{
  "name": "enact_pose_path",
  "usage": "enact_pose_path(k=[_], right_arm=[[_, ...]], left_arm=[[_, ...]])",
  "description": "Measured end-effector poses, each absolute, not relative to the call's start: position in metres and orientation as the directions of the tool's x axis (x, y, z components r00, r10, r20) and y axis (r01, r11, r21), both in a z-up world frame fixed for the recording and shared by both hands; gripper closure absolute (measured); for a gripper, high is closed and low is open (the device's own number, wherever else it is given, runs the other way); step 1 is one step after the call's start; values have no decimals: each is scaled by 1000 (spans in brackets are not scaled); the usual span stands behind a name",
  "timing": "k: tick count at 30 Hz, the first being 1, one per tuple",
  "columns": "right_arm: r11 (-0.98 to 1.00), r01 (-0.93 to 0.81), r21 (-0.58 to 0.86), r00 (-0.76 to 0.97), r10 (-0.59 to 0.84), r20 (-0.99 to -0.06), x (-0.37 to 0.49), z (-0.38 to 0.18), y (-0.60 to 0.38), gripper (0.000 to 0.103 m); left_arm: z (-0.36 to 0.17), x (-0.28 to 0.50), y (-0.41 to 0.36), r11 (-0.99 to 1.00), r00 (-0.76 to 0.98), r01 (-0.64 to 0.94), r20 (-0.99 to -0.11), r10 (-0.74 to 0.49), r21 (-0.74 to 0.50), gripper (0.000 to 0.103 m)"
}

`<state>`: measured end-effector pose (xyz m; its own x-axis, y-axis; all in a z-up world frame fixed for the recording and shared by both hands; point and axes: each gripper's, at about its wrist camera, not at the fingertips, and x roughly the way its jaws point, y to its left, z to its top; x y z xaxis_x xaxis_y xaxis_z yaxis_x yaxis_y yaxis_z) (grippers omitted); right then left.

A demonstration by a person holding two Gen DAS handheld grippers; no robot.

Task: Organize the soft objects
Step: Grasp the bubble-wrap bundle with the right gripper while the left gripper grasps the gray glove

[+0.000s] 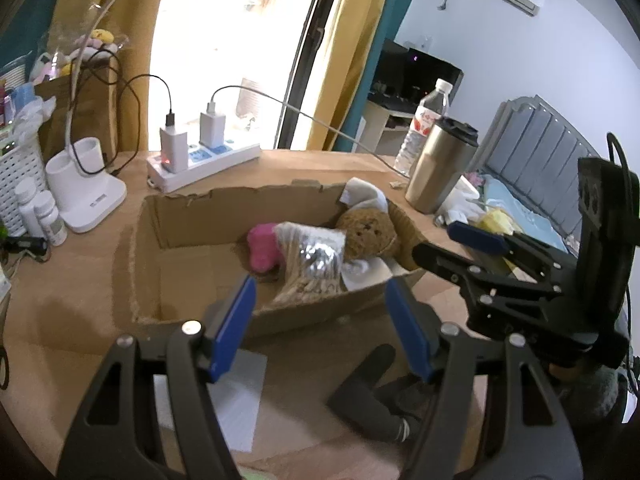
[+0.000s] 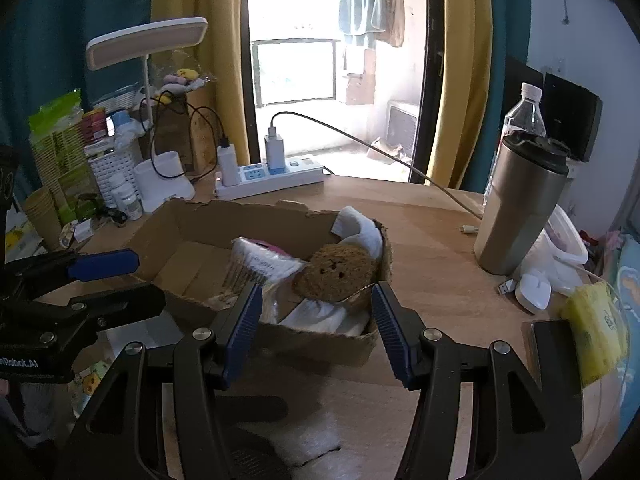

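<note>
Both claws stand spread with nothing between their blue pads: the left claw (image 1: 320,324) and the right claw (image 2: 316,330) each hang over the wooden bench (image 2: 432,248), just short of the near wall of the torn cardboard box (image 1: 180,216). Ahead of the claws, inside the box, lie a brown plush face (image 2: 334,270), a pink soft toy (image 1: 262,248), a clear packet (image 1: 310,258) whose print is too blurred to read, and white cloth (image 2: 362,230), while a dark sock (image 1: 380,392) lies on the bench under the left claw. Seen from the right claw, the left one's body at far left bears white lettering, partly cut off, that ends in "Robot.AI"; the red label on the water bottle (image 1: 424,120) beside the steel tumbler (image 2: 516,204) cannot be read.
</note>
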<state>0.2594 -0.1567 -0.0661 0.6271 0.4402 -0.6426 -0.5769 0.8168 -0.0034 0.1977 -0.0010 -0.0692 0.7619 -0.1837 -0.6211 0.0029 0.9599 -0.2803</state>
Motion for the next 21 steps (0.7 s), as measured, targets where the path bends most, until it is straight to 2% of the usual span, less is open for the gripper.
enact_pose_path(k=[21], right_arm=[[838,-546,0,631,411,-658,223,-78,-176,43]], left_arm=[[-82,159,-1,958,754,-7,-630,-184,-288,34]])
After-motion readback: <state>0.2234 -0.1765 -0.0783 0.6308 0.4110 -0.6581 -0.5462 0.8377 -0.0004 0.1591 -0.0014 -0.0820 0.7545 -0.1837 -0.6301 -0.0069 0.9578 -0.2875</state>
